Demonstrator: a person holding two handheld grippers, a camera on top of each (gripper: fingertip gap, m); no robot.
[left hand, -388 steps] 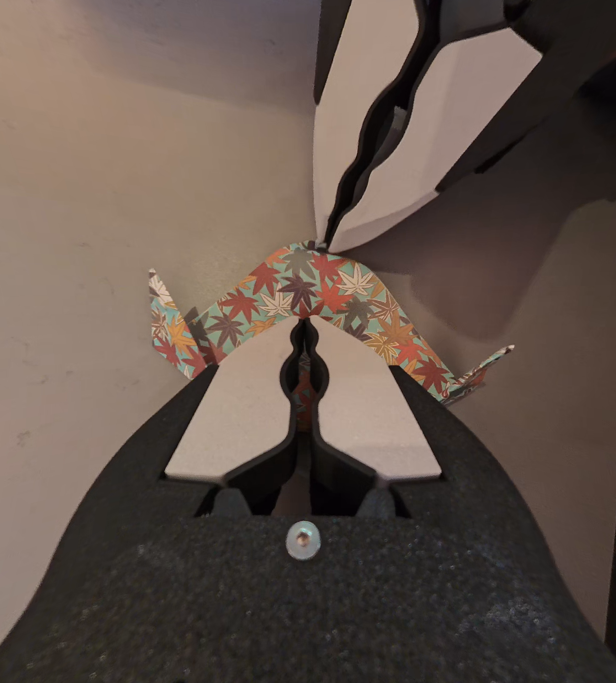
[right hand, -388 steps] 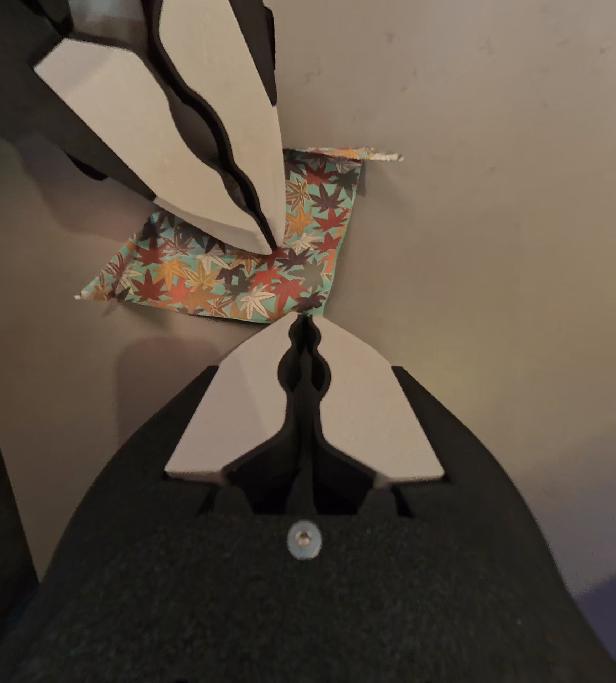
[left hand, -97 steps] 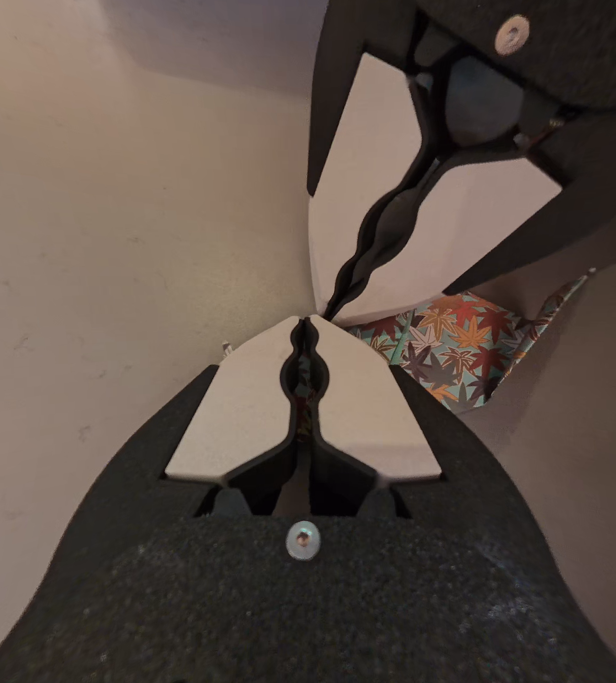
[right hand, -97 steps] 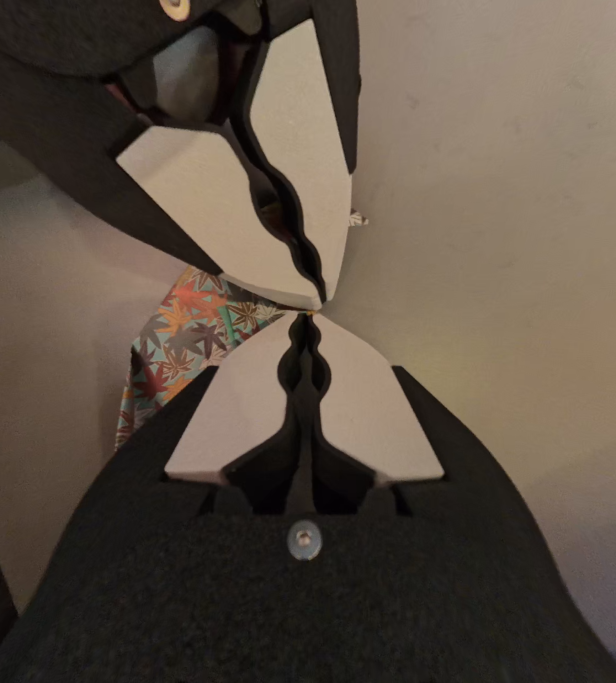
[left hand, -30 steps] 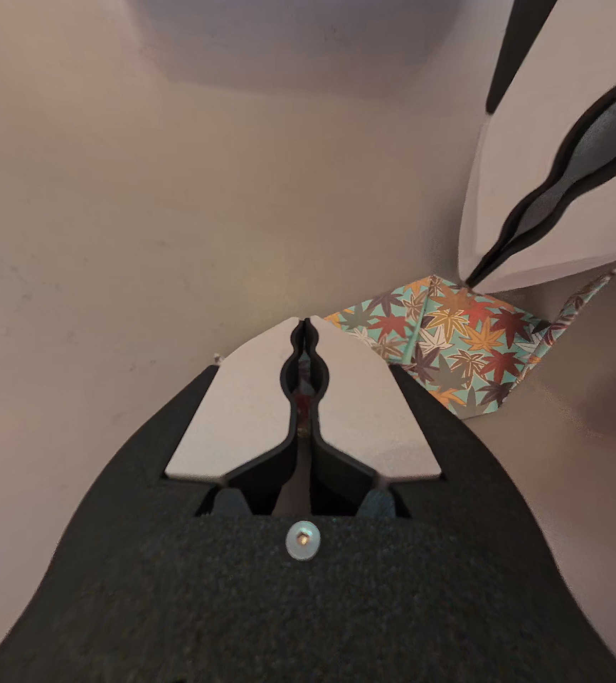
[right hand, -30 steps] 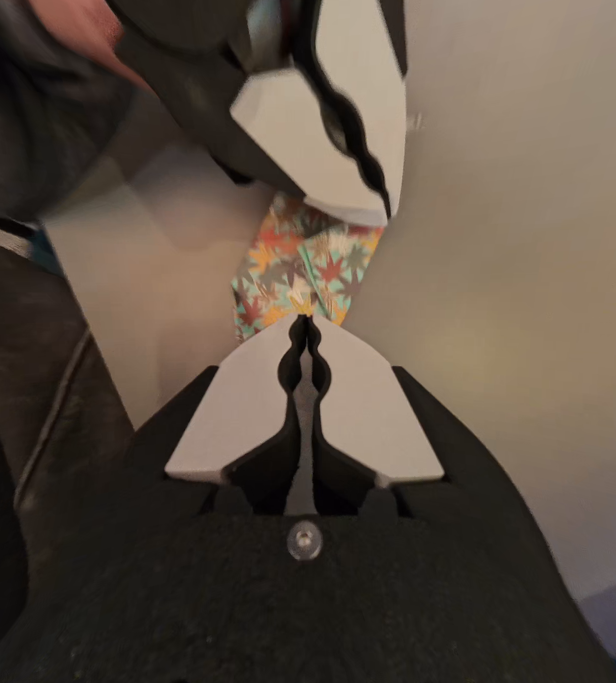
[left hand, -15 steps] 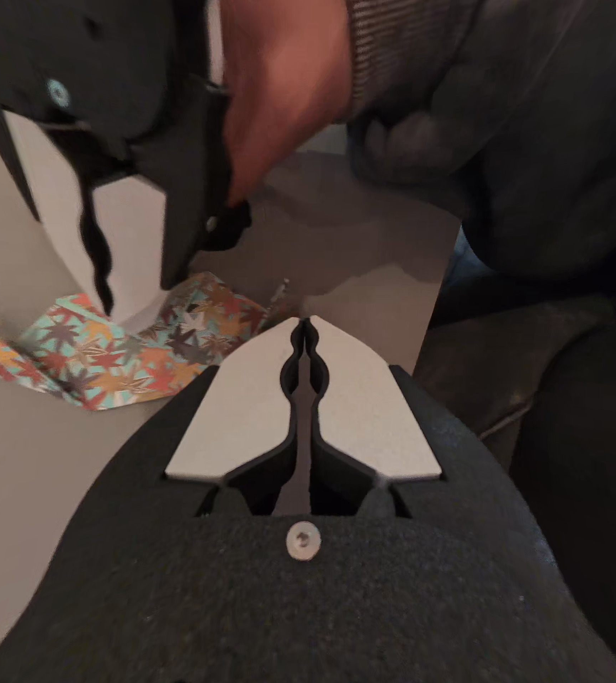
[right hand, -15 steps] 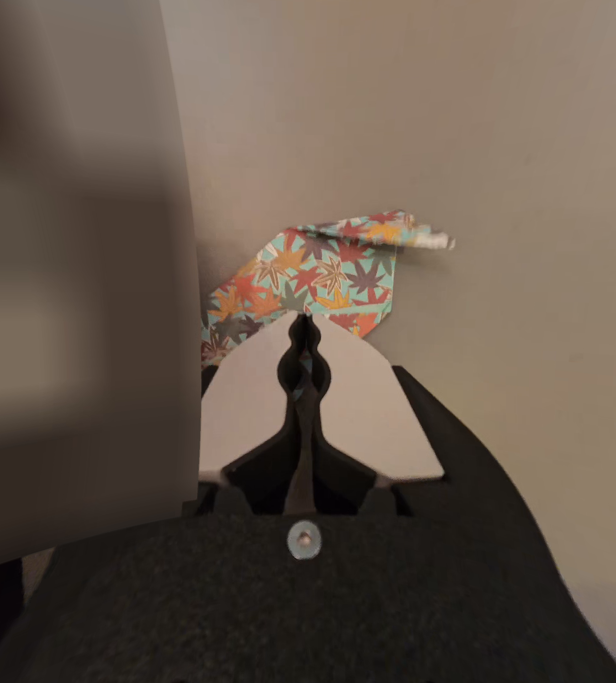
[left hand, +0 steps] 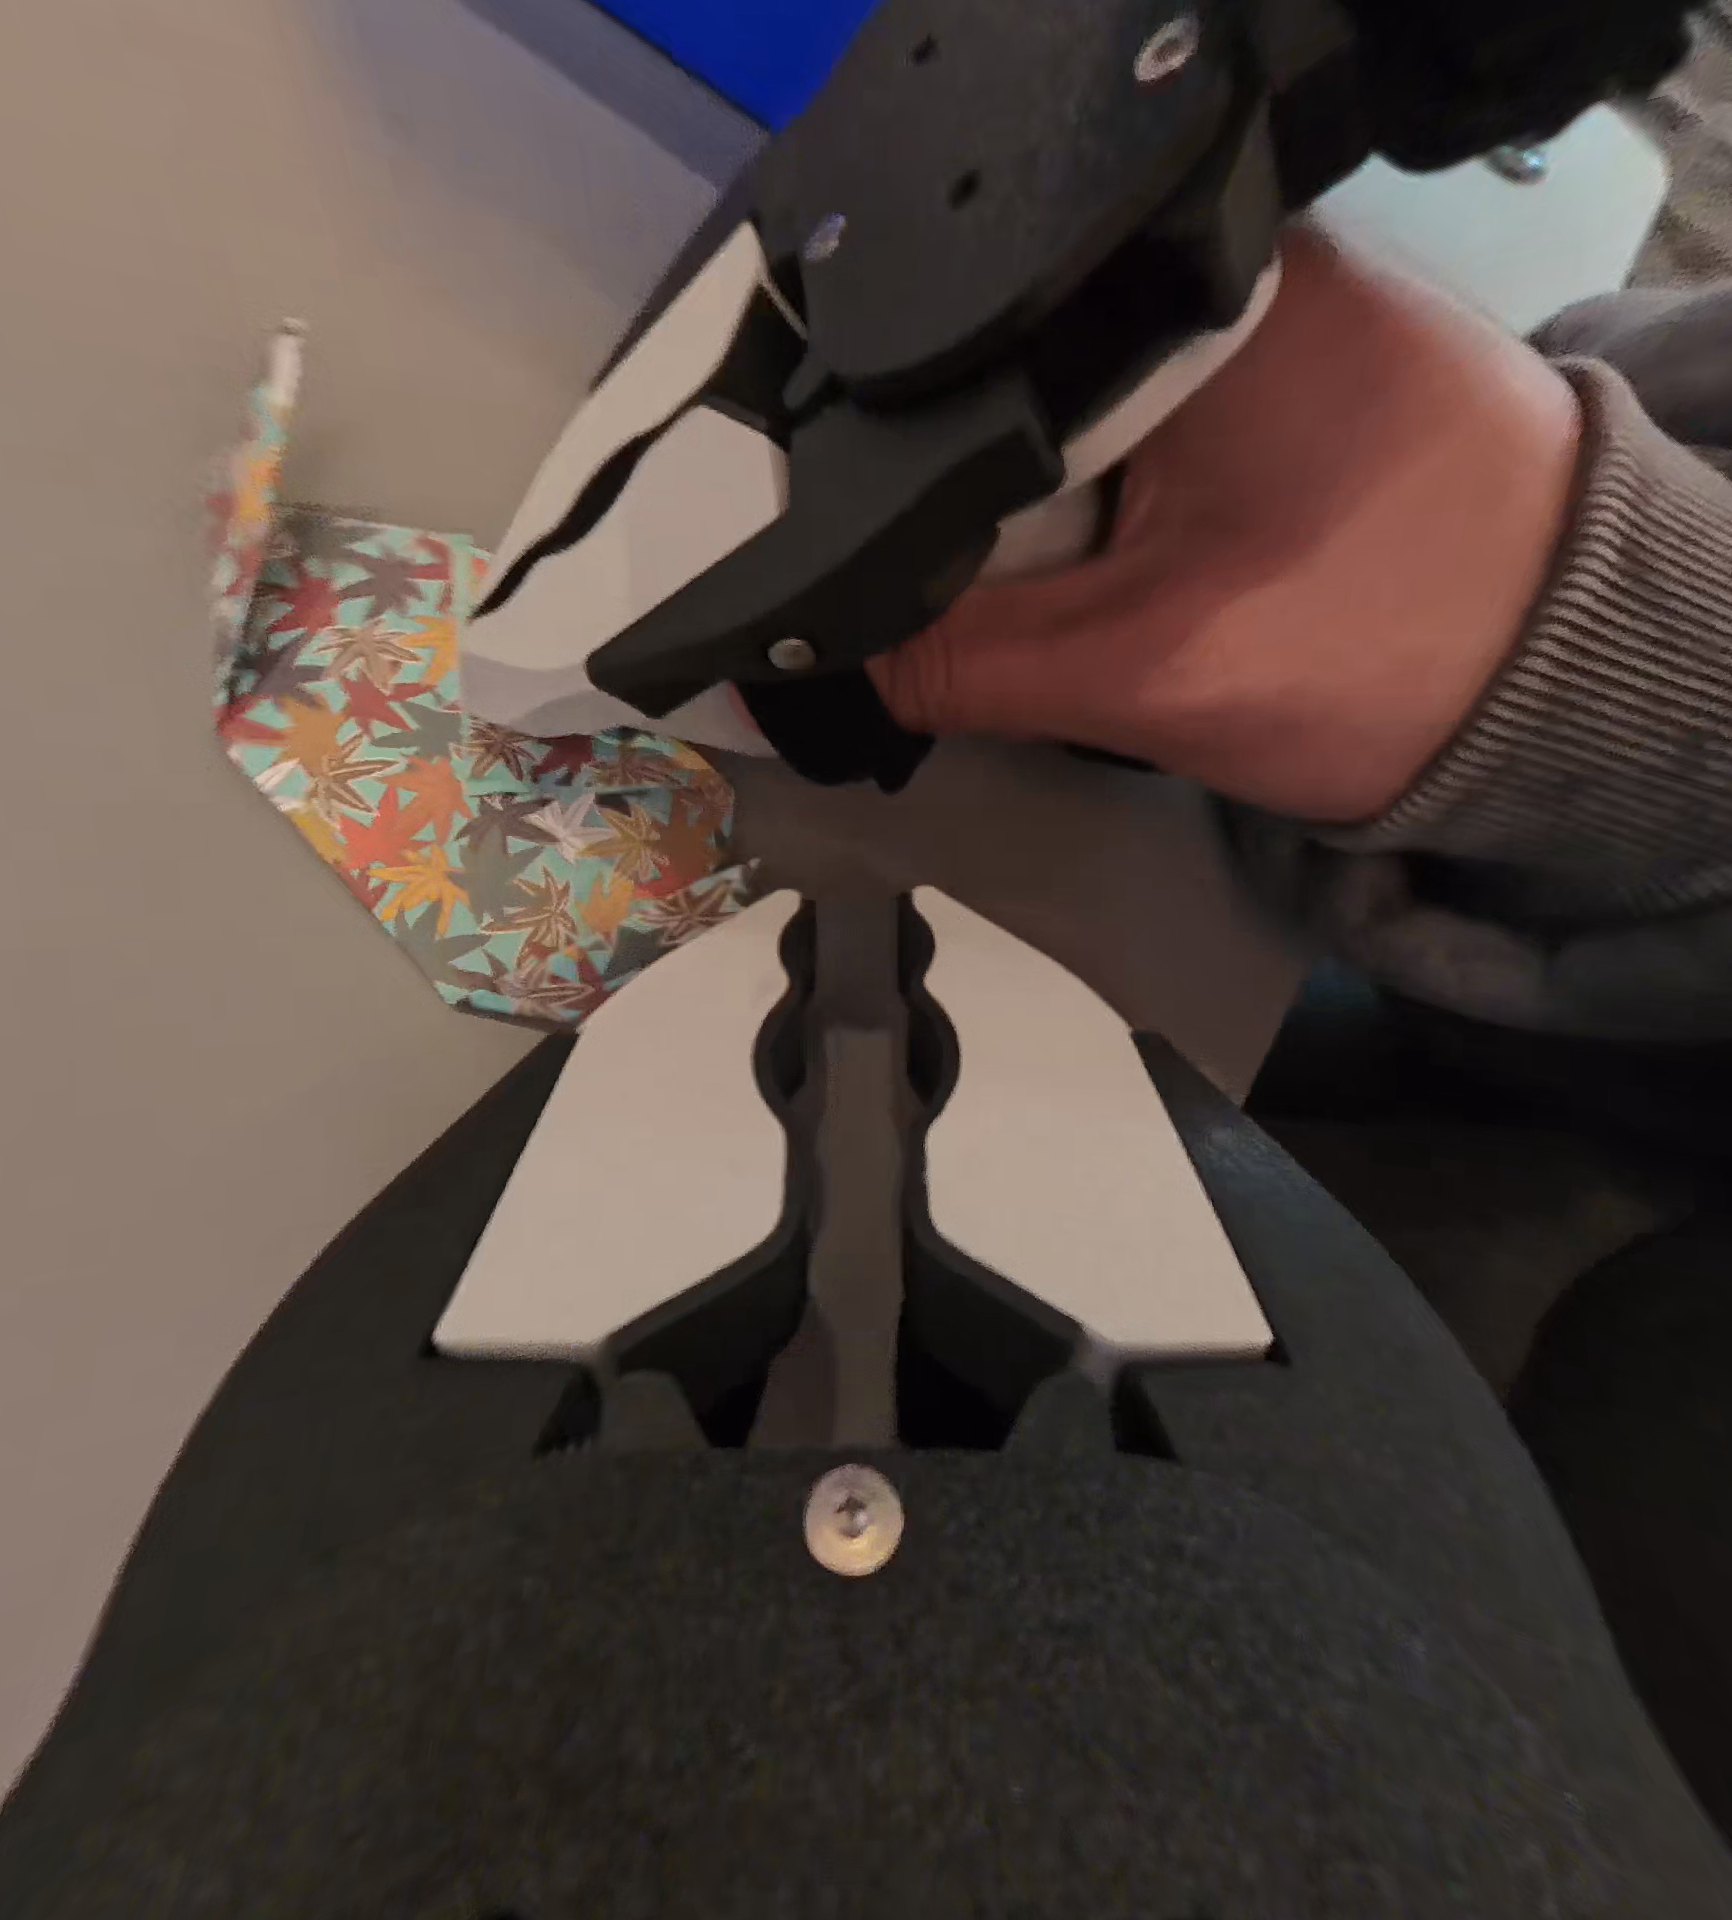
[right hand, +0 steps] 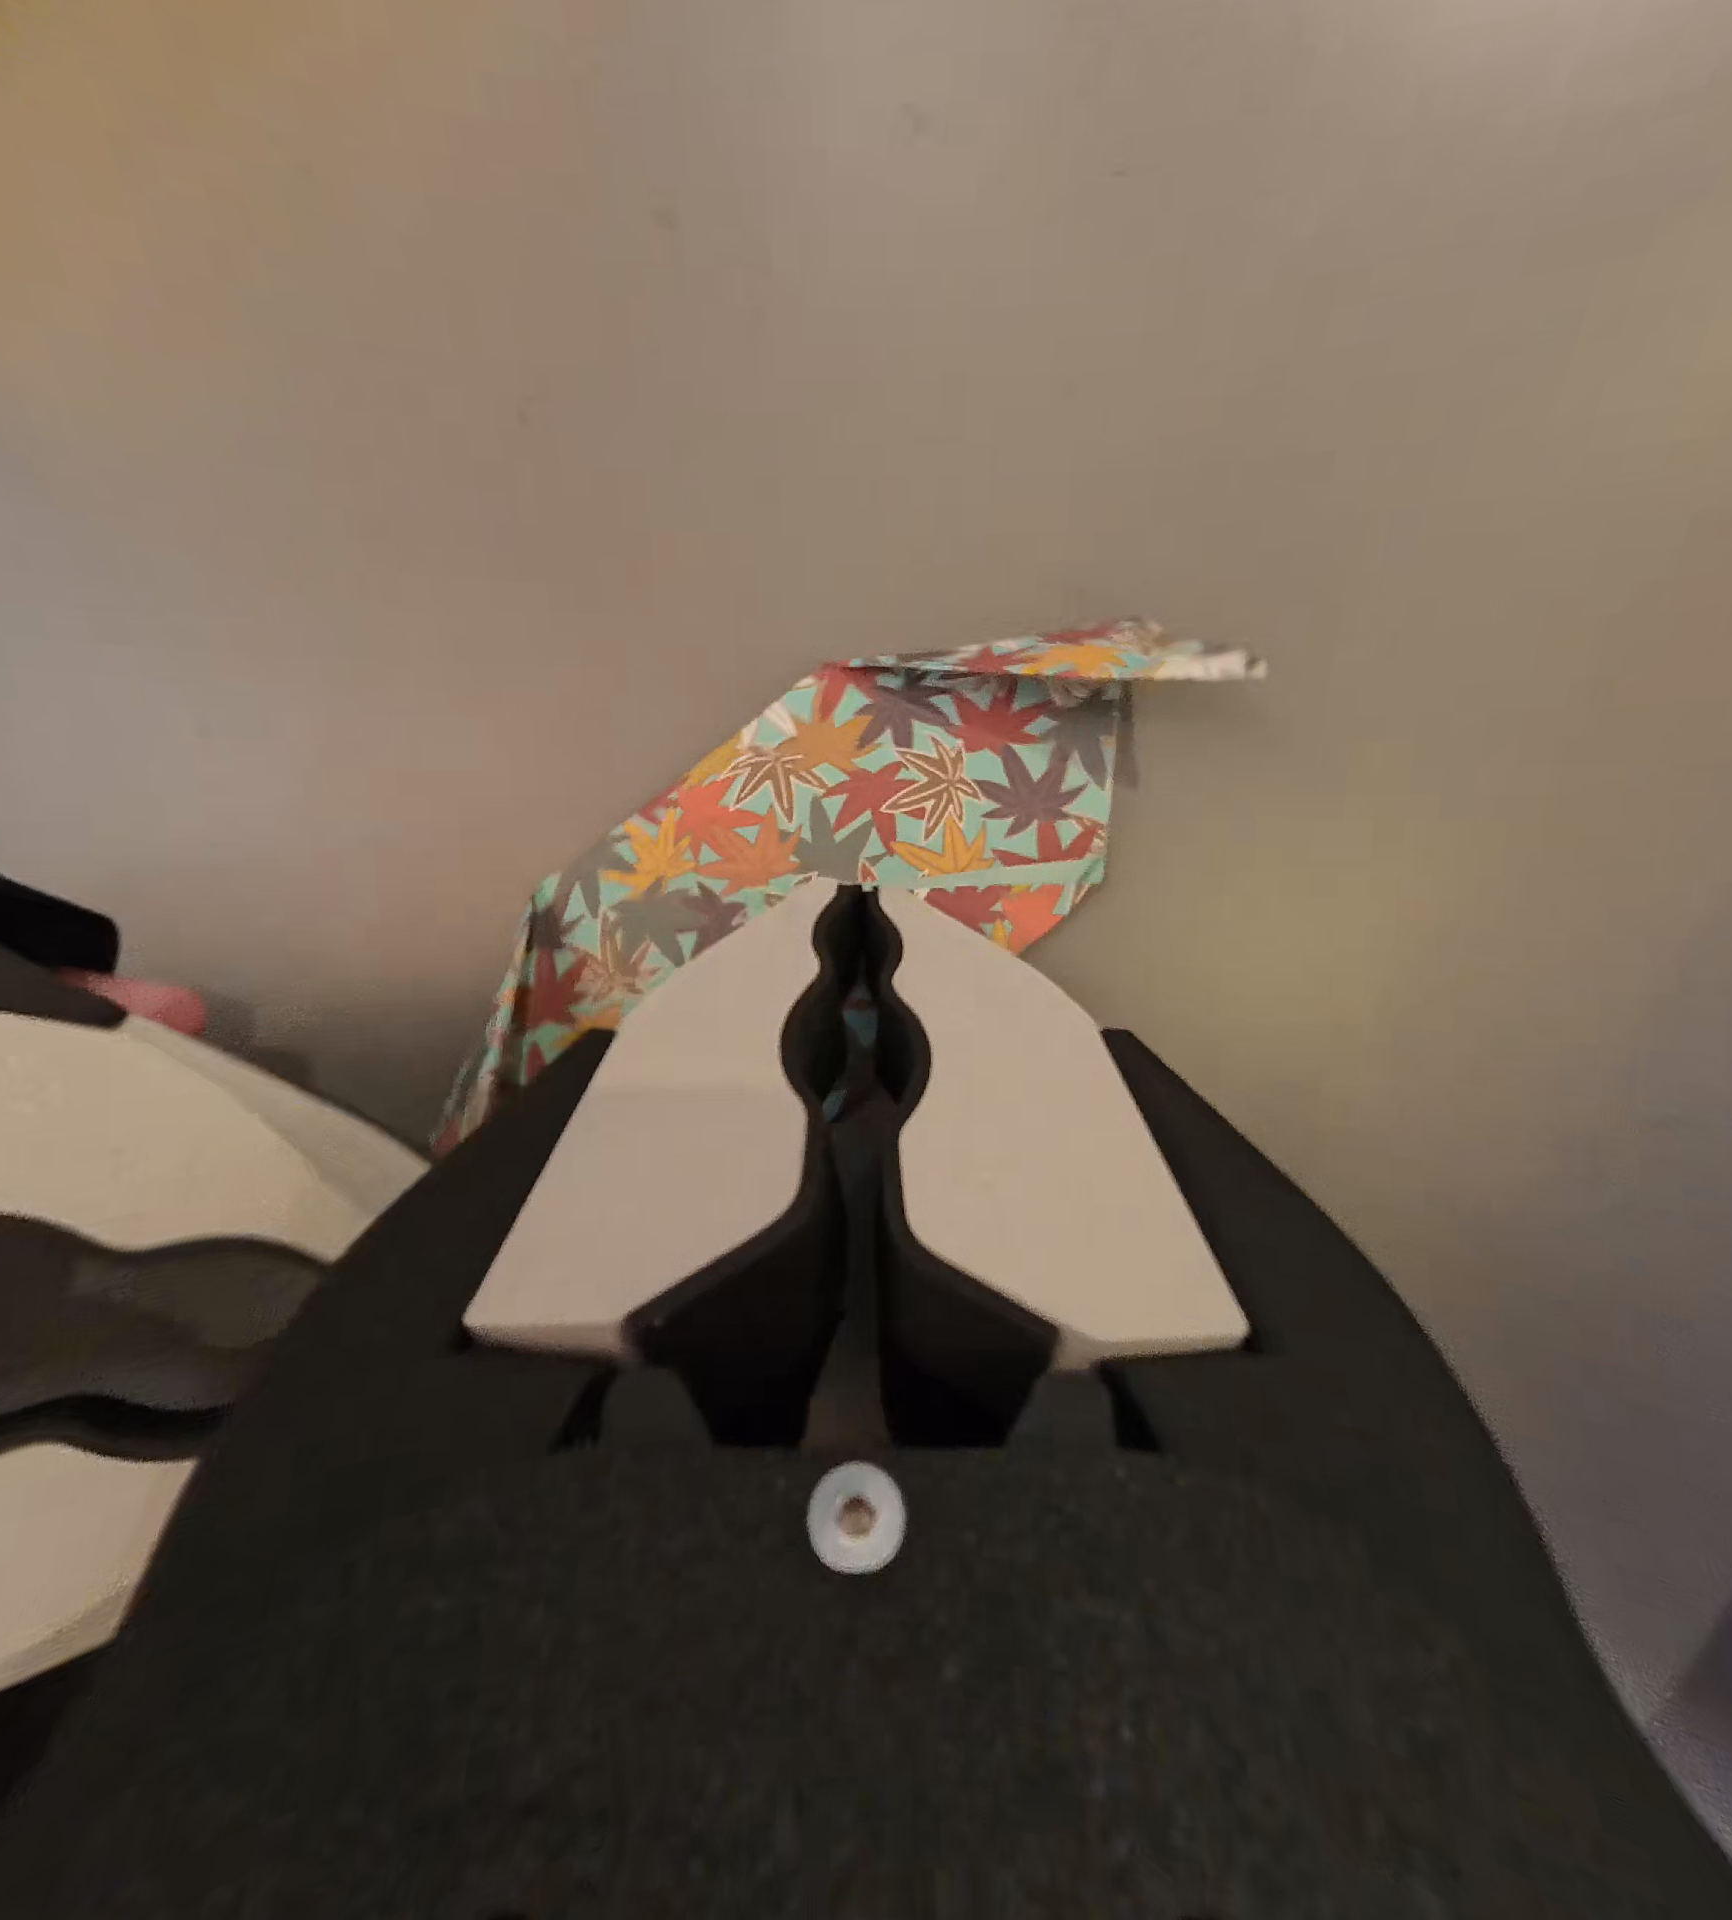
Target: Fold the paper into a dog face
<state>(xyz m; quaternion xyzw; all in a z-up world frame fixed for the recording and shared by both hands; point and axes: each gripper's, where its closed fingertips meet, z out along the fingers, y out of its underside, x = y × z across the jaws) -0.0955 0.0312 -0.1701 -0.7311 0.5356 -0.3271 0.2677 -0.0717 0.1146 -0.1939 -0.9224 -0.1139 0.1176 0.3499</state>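
Observation:
The paper [left hand: 488,821] is teal with coloured leaves, partly folded, and lies on the beige table [left hand: 62,727] with one thin flap [left hand: 264,416] sticking up. My right gripper [left hand: 484,608], held by a hand, is shut with its tips down on the paper's upper part. In the right wrist view the paper [right hand: 841,790] spreads beyond the shut right gripper [right hand: 857,902], and its pattern shows through the finger hollows. My left gripper [left hand: 857,902] is slightly open and empty, just right of the paper's near corner. It also shows at the left of the right wrist view [right hand: 31,1309].
A person's hand [left hand: 1257,623] and ribbed grey sleeve [left hand: 1620,665] hold the right gripper. The table's edge [left hand: 1267,1039] runs down the right, with dark clothing beyond. A blue surface [left hand: 737,42] lies past the far edge. Spacing between my two grippers at the tips: around 9 centimetres.
My left gripper has opened a little and swung nearer the paper's corner. My right gripper has stayed shut on top of the paper, which now reads turned in the left view.

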